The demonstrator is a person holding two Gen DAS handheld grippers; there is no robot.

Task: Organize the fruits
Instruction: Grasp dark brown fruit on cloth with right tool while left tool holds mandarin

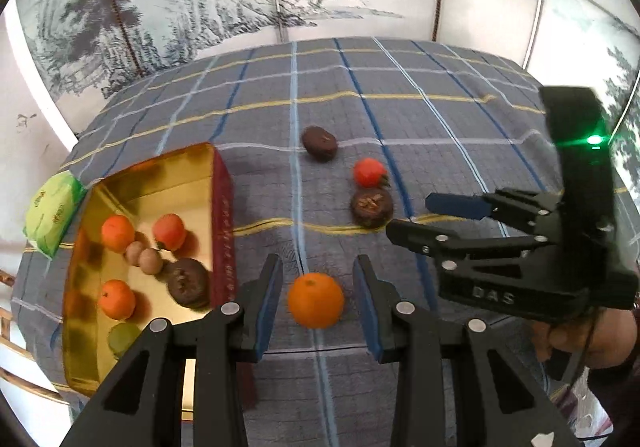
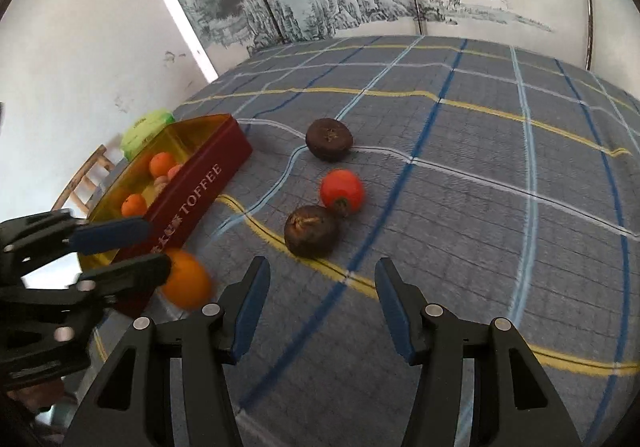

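Note:
A small orange (image 1: 316, 299) sits between the blue pads of my left gripper (image 1: 318, 267), which is shut on it just right of the toffee box (image 1: 222, 207). The right wrist view shows the same orange (image 2: 186, 283), blurred, at the tips of the left gripper (image 2: 160, 247) by the box's (image 2: 200, 187) near corner. The gold-lined box holds several fruits. On the cloth lie a dark brown fruit (image 2: 329, 139), a red fruit (image 2: 342, 191) and a second brown fruit (image 2: 311, 231). My right gripper (image 2: 322, 267) hangs open and empty just short of them.
A green packet (image 1: 52, 215) lies behind the box at the table's left edge. A painted screen stands along the far side. A wooden chair (image 2: 84, 183) is beyond the left edge. A person's hand (image 1: 580, 335) holds the right gripper (image 1: 408, 215). The checked cloth stretches right.

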